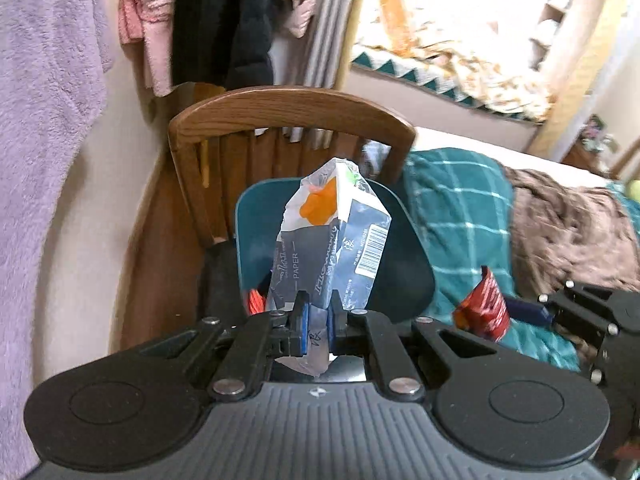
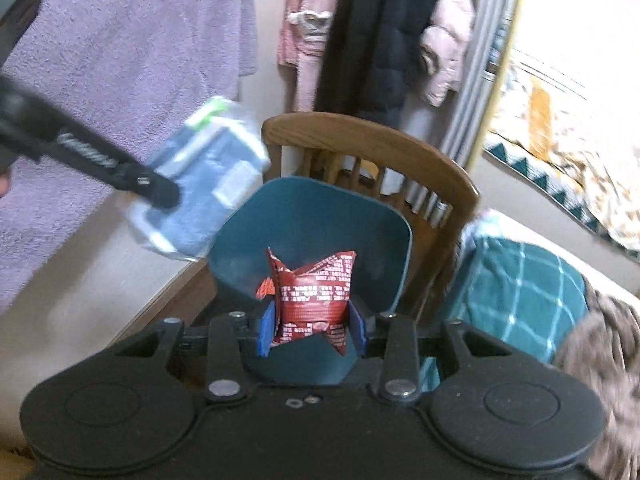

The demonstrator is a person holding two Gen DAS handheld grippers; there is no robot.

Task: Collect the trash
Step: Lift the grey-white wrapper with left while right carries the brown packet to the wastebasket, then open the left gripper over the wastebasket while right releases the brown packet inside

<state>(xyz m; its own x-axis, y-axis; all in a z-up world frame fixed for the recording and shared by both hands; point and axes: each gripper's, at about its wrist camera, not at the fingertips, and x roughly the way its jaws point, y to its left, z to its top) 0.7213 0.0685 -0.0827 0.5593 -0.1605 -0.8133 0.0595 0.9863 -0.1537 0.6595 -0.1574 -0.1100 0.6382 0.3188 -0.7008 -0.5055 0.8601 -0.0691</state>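
My left gripper is shut on a crumpled grey-and-white paper carton with an orange patch and a barcode. It holds the carton above a teal bin that stands in front of a wooden chair. My right gripper is shut on a crumpled red snack wrapper, held just over the open teal bin. Red trash lies inside the bin. The right gripper with its red wrapper shows at the right of the left wrist view. The left gripper's carton shows blurred at the left of the right wrist view.
A wooden chair stands behind the bin against the wall. A bed with a teal checked blanket and a brown throw lies to the right. A purple towel and coats hang on the wall.
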